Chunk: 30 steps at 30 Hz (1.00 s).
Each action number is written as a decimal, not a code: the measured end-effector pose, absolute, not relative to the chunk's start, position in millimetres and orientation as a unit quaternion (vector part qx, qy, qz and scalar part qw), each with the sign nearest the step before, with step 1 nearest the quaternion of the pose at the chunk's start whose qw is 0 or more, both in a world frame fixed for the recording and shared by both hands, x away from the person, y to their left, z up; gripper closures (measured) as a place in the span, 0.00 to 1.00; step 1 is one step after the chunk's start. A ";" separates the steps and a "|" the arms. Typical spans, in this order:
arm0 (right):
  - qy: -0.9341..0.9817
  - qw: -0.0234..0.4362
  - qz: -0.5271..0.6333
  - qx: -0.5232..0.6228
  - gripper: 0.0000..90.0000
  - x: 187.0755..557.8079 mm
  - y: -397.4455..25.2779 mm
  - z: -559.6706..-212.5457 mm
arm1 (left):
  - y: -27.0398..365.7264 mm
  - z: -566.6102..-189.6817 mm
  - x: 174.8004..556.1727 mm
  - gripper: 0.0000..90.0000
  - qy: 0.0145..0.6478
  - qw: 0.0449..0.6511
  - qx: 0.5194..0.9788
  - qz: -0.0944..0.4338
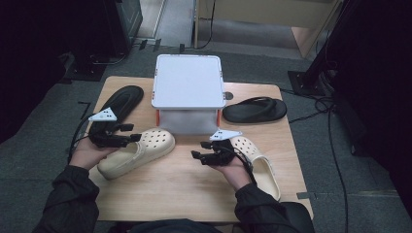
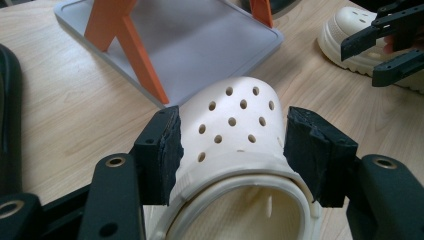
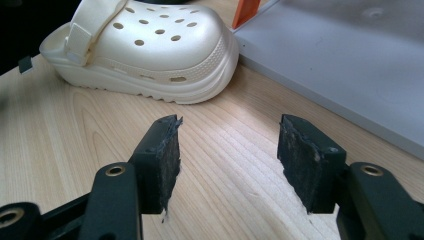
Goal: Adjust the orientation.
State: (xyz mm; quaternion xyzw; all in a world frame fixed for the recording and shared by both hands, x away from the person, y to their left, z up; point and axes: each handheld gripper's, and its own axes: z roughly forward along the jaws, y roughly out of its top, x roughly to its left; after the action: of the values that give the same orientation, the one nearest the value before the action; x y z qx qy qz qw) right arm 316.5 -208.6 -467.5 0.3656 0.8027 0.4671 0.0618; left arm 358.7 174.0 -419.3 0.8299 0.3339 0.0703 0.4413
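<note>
Now your left gripper (image 1: pixel 127 137) has its jaws set on either side of the left clog (image 2: pixel 235 150), gripping it across the upper just ahead of the foot opening, pads pressed to both flanks. That clog lies on the bench (image 1: pixel 184 189) at your left, its long axis slanting from the heel near your left hand (image 1: pixel 90 154) up to the toe, which points toward the rack (image 1: pixel 188 80) at the middle of the bench. In the left gripper view the toe aims at the rack's lower grey tray (image 2: pixel 200 45), between its orange legs, so the likely move is a push or lift straight along the shoe's own axis. Your left forearm comes in low from the bottom left, wrist roughly in line with the clog. Your right gripper (image 1: pixel 203 151) hangs just over bare bench in front of the rack, jaws spread with nothing between them. The right clog (image 1: pixel 257 162) sits just beside your right hand (image 1: pixel 236 171), toe toward the rack. A black sandal (image 1: pixel 119 102) lies left of the rack, another black sandal (image 1: pixel 255 110) to its right, both well apart from the jaws.
</note>
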 end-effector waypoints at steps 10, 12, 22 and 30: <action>0.810 0.052 0.464 0.354 0.47 320.8 -200.1 -467.6 | 186.7 -422.3 349.9 0.44 0.348 0.439 0.825 0.075; 0.812 0.049 0.464 0.351 0.47 322.1 -197.6 -467.6 | 189.7 -422.7 347.3 0.44 0.352 0.437 0.824 0.076; 0.820 0.042 0.461 0.336 0.47 327.0 -185.0 -468.0 | 203.4 -427.7 338.3 0.44 0.368 0.429 0.821 0.080; 0.826 0.036 0.458 0.327 0.47 329.1 -178.1 -468.1 | 205.1 -444.8 344.3 0.44 0.367 0.419 0.828 0.070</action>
State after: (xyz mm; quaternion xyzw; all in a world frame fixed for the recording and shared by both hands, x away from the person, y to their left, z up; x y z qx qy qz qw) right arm 329.1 -178.1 -468.1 0.3269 0.8258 0.4581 0.0362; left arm 344.3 205.1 -444.8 0.8278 0.3668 0.0698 0.4189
